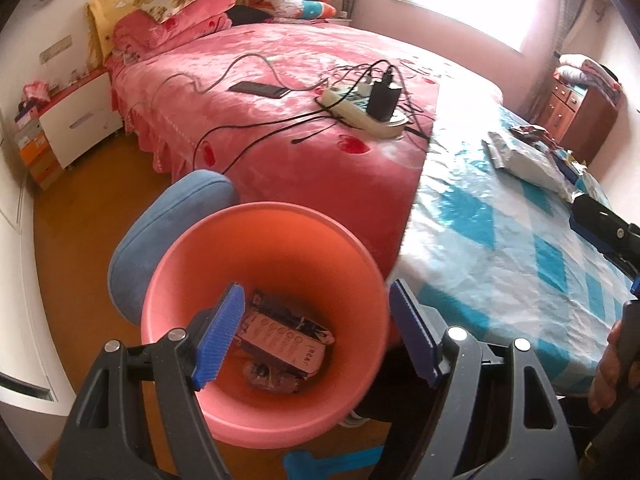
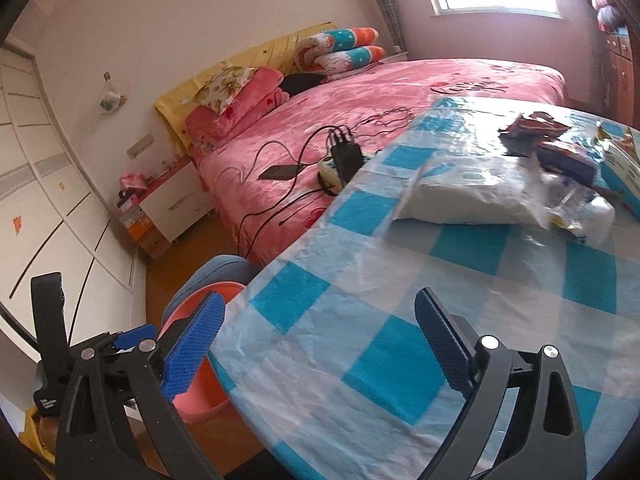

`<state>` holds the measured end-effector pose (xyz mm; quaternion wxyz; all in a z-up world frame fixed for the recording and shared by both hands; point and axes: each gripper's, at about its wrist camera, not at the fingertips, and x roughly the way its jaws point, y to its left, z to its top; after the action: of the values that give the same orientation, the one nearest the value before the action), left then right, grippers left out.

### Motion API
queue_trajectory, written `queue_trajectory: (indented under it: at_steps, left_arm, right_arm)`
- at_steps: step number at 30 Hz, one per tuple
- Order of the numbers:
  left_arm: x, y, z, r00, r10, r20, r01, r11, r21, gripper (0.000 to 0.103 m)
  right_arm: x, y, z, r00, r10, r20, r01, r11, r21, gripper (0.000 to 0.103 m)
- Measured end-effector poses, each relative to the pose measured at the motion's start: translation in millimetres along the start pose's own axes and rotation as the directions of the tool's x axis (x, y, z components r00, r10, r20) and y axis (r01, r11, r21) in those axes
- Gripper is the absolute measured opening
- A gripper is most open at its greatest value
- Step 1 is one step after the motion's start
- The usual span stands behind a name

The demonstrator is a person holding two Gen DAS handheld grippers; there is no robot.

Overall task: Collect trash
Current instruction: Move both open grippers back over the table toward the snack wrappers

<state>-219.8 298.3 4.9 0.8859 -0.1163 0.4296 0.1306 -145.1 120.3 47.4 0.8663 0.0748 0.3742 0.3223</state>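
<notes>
Blue-padded fingers of the left gripper (image 1: 316,328) hang spread apart and empty above a pink plastic bin (image 1: 256,408) standing on the wooden floor beside a table. In the bottom of the bin lie a crumpled pink-and-black wrapper (image 1: 286,338) and a clear plastic scrap (image 1: 268,376). A blue cushioned stool (image 1: 160,236) sits just behind the bin. The right gripper (image 2: 320,344), jaws likewise wide and holding nothing, hovers over the blue-and-white checked tablecloth (image 2: 380,320). Near the table's far edge lies the remaining trash: a white plastic bag (image 2: 464,196), a red snack wrapper (image 2: 532,122) and clear crinkled packaging (image 2: 576,208), close together. Beyond, a pink-covered bed (image 1: 280,92) carries a power strip (image 1: 360,108), cables and a phone (image 1: 260,89).
</notes>
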Motion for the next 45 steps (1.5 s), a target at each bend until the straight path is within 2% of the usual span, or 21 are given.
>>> queue_trajectory:
  at_steps: [9,18,32,37,41,45]
  left_arm:
    - [-7,-38,7,1.0,-0.01,0.001,0.01,0.998,0.066,0.076]
    - [-9,-90,19,0.999,-0.041,0.008,0.039,0.987,0.155,0.076]
    - [3,-183,47,0.993,-0.12,0.018,0.109,0.946,0.306,0.076]
    - [8,-222,74,0.977,-0.215,0.012,0.201,0.929,0.309,0.076]
    - [19,-256,101,0.956,-0.292,-0.009,0.28,0.91,0.306,0.076]
    - [39,-284,131,0.936,-0.347,-0.058,0.35,0.899,0.264,0.076]
  right_arm:
    - [-23,-32,-2,0.999,-0.005,0.033,0.003,0.998,0.063,0.095]
    - [-50,-75,2,0.995,-0.071,0.069,0.061,0.989,0.137,0.095]
    - [-86,-144,5,0.978,-0.186,0.093,0.16,0.96,0.23,0.095]
    - [-100,-178,9,0.969,-0.23,0.094,0.194,0.937,0.29,0.095]
    - [-108,-206,17,0.961,-0.264,0.087,0.222,0.918,0.328,0.095]
    - [-108,-227,34,0.955,-0.292,0.059,0.262,0.918,0.298,0.095]
